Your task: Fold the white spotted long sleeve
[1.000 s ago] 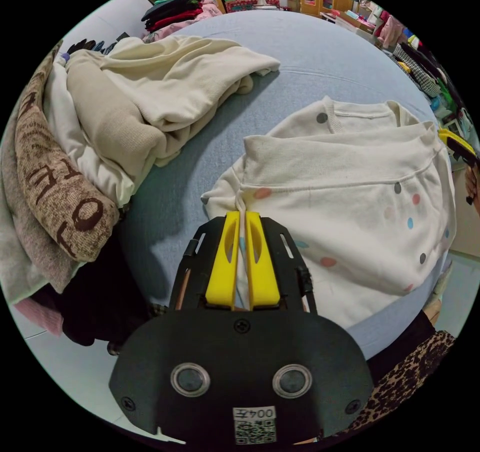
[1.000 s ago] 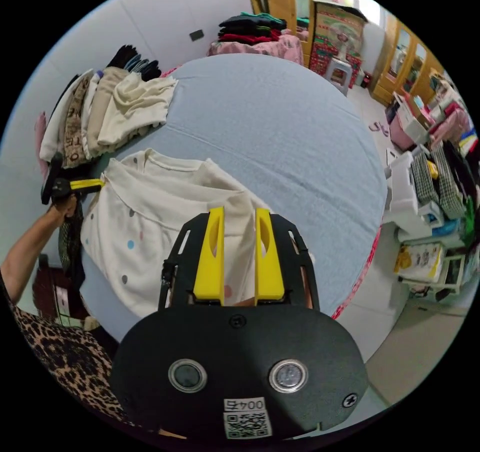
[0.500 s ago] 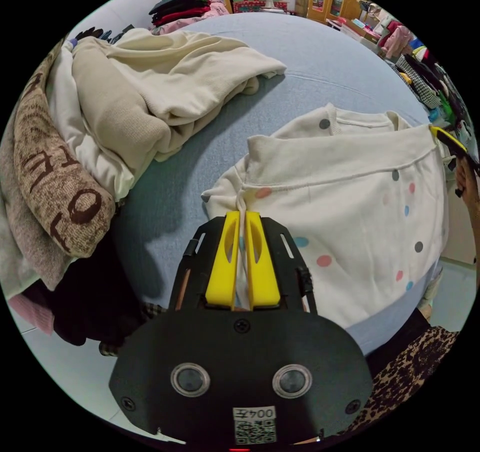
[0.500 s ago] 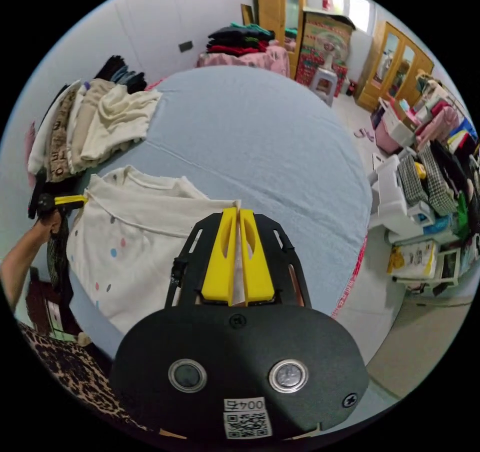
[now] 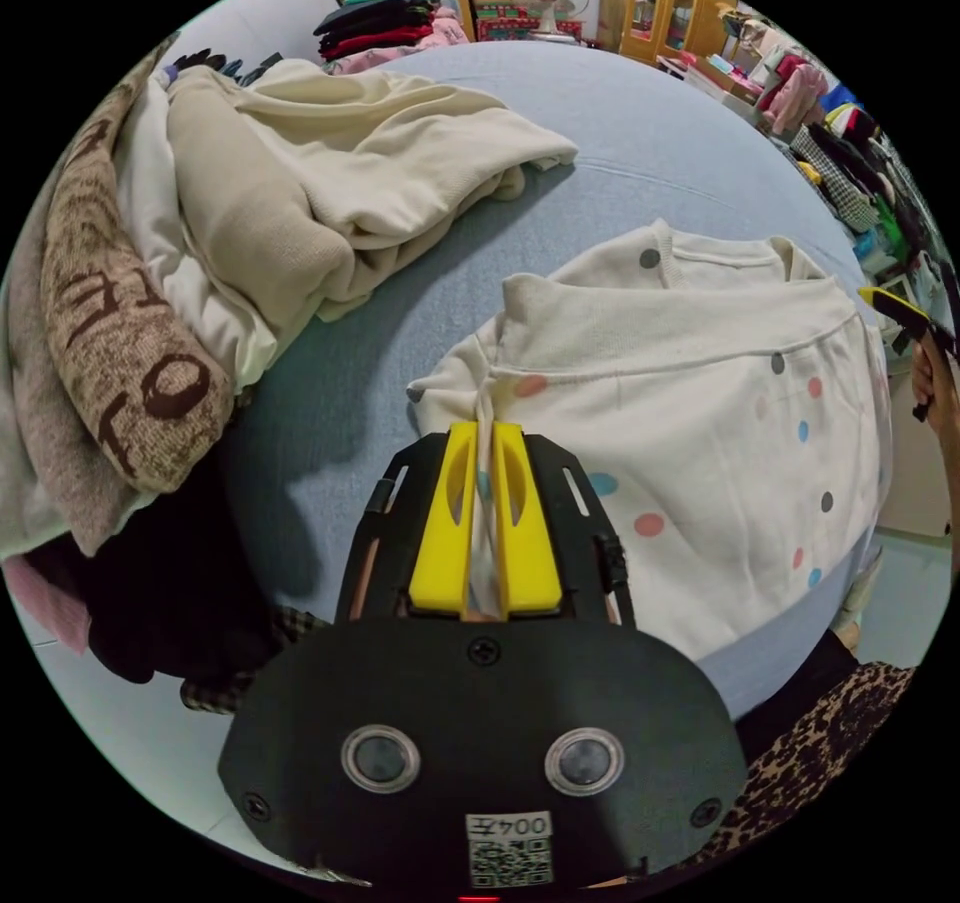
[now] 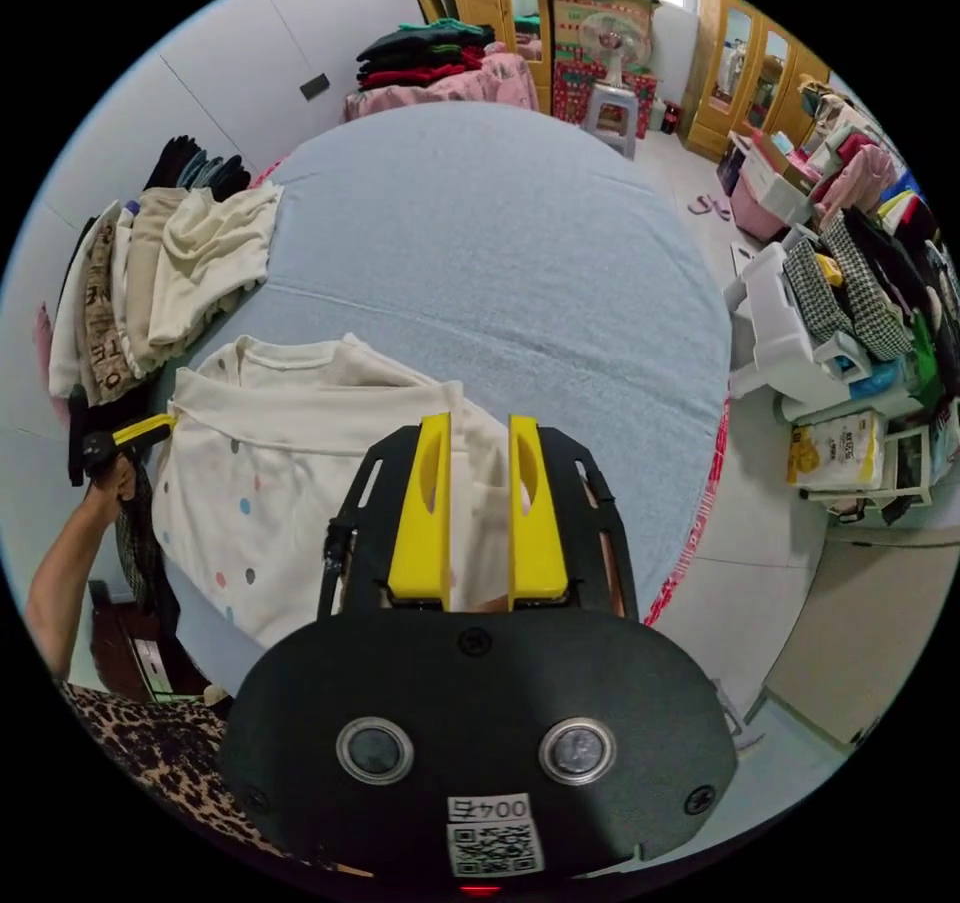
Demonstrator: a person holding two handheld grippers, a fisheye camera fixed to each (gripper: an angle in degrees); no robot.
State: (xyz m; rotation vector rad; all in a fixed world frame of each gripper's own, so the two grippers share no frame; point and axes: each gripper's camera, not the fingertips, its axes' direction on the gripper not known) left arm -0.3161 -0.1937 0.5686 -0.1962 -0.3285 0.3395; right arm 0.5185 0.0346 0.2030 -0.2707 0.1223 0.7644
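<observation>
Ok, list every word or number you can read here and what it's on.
"O", "T", "E": big dark letters on the brown knit garment; rest hidden by folds.
Code sticker on the left gripper: not read.
Patterned box at the back: too blurred.

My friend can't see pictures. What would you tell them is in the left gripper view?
The left gripper has its yellow jaws shut on the edge of a white spotted long sleeve lying part-folded on a blue bed. A pile of cream and brown clothes sits beside it, and the right gripper shows at the shirt's far side.
</observation>
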